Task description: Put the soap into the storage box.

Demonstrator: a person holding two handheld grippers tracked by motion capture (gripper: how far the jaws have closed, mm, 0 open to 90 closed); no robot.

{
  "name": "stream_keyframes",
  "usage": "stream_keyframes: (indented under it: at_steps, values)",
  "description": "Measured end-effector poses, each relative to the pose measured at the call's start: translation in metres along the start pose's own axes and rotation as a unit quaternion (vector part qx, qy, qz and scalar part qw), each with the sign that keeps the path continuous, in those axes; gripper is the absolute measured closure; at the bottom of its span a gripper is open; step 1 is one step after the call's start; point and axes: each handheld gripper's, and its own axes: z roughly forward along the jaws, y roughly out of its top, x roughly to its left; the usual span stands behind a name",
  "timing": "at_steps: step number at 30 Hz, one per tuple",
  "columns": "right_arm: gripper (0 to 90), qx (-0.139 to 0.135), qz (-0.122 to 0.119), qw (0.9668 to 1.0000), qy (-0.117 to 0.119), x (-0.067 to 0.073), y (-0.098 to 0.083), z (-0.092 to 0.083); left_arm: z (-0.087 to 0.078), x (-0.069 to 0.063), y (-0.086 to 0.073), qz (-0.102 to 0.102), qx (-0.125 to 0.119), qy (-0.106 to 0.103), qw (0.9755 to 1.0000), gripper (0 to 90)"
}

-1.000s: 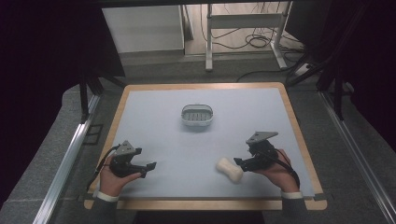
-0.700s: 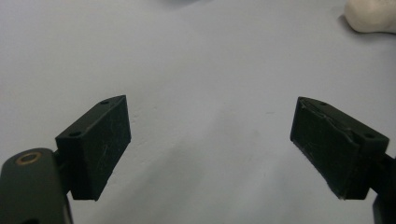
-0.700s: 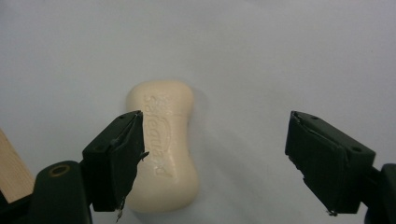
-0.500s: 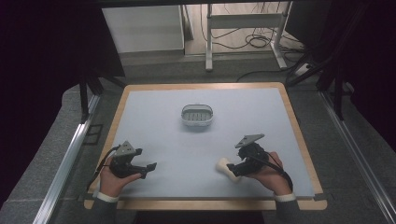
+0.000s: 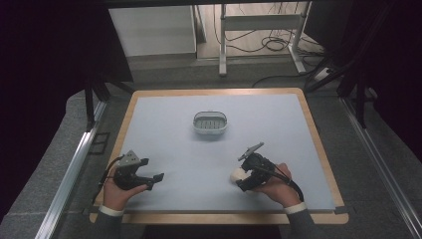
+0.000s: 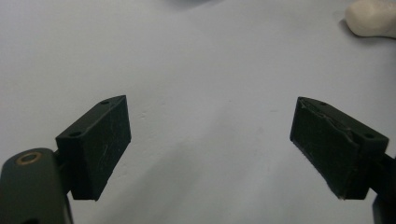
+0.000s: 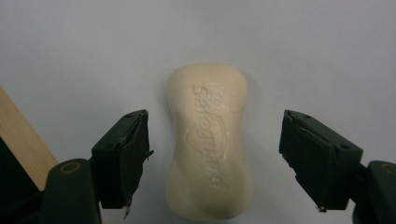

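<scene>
Bench (image 5: 164,119) with a pale blue top and wooden rim carries two things: a small white slotted dish (image 5: 210,123) toward the far edge near the middle, and a cream soap bar (image 7: 210,144) near the near edge, right of centre. Right tongs (image 5: 243,179) sit directly over the soap; in the right gripper view the jaws stand wide apart, one on each long side of the bar, gripping nothing, neither pad touching. Soap lies flat, embossed lettering up, its long axis running straight out along the tongs' line of sight, so the jaws would close across its narrow waist. On the bench that axis seems to run roughly left-right, hard to tell in the high view. Right hand is clearly nearer. Left tongs (image 5: 155,178) rest low near the near-left corner, jaws wide open and empty, soap well off to their right.
</scene>
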Motion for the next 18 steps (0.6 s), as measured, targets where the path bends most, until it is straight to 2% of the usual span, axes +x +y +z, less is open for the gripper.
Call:
stream_keyframes:
  at_steps: [8, 14, 18]
  values:
    - [28.3, 0.038, 0.013, 0.9992, 0.000, -0.003, 0.004, 0.013, -0.002, 0.001, 0.000, -0.001, -0.003, 0.003, 1.0000, 13.0]
    - [30.9, 0.068, 0.006, 0.9976, 0.000, 0.000, 0.010, 0.023, -0.002, 0.000, 0.000, 0.001, -0.002, 0.001, 1.0000, 13.0]
    - [37.6, 0.077, 0.006, 0.9970, 0.001, 0.002, 0.011, 0.026, -0.001, 0.000, -0.001, 0.001, -0.001, 0.002, 1.0000, 12.9]
